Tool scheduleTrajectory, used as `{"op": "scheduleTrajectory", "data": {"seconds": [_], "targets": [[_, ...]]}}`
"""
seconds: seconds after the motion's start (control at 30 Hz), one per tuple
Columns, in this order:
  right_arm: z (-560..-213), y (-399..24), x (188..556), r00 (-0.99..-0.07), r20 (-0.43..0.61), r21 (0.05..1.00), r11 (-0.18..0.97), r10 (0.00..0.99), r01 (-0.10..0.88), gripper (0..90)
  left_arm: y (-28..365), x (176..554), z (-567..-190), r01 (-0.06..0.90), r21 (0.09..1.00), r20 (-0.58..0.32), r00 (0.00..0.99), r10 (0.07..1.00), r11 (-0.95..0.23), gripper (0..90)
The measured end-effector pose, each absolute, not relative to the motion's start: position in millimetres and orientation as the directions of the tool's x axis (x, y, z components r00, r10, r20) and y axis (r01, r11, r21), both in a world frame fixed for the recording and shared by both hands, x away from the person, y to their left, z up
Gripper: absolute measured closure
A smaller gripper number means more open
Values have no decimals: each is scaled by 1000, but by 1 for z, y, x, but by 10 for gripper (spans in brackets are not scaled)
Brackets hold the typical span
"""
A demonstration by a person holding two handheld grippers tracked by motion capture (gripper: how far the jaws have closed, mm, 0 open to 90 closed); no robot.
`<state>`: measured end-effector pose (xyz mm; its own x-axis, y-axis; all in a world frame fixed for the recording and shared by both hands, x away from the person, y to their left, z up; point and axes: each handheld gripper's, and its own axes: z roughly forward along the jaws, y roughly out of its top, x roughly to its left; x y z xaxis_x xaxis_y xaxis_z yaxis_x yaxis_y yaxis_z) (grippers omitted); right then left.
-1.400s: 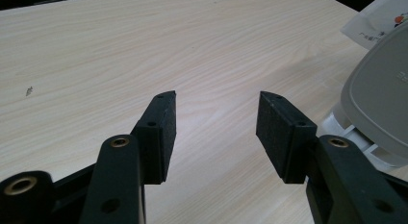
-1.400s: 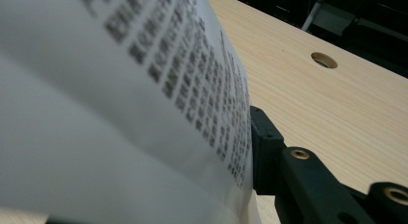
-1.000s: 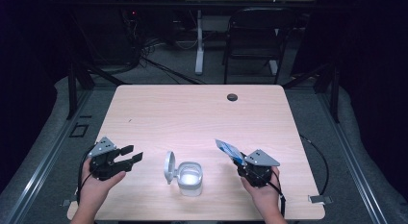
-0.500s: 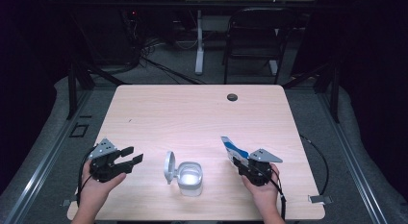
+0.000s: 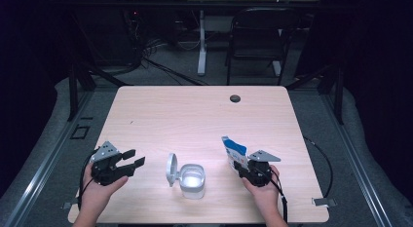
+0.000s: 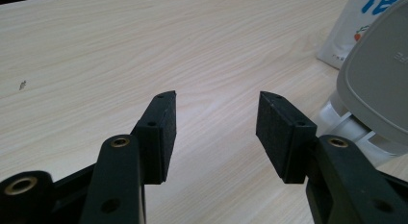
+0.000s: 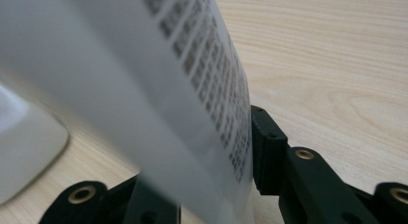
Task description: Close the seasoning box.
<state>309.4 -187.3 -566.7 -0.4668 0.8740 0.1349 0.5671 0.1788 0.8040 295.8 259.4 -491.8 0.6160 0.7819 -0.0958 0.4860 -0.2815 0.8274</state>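
The right gripper (image 5: 239, 164) holds a white pouch (image 5: 234, 151); its jaws have just been opening a little. The pouch's blue print and small black text are not readable. The left gripper (image 6: 216, 130) stands open and empty.

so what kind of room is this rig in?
Probably a lab or recording bay, not a home: a bare wooden table with a cable grommet, dark curtains round it, loose cables on grey carpet, and a black chair behind.

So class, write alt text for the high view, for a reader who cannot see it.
A person's right gripper holds a white and blue pouch upright on a wooden table, beside a small white container with its lid open. The left gripper hangs open nearby.
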Motion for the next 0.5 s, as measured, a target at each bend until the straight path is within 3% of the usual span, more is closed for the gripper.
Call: {"op": "scheduleTrajectory", "data": {"seconds": [0.5], "targets": [[-566,-192,304,-474,141,820,165,869,548,489,258,295,-488,473,834,-88,623,777,-285,497]]}}
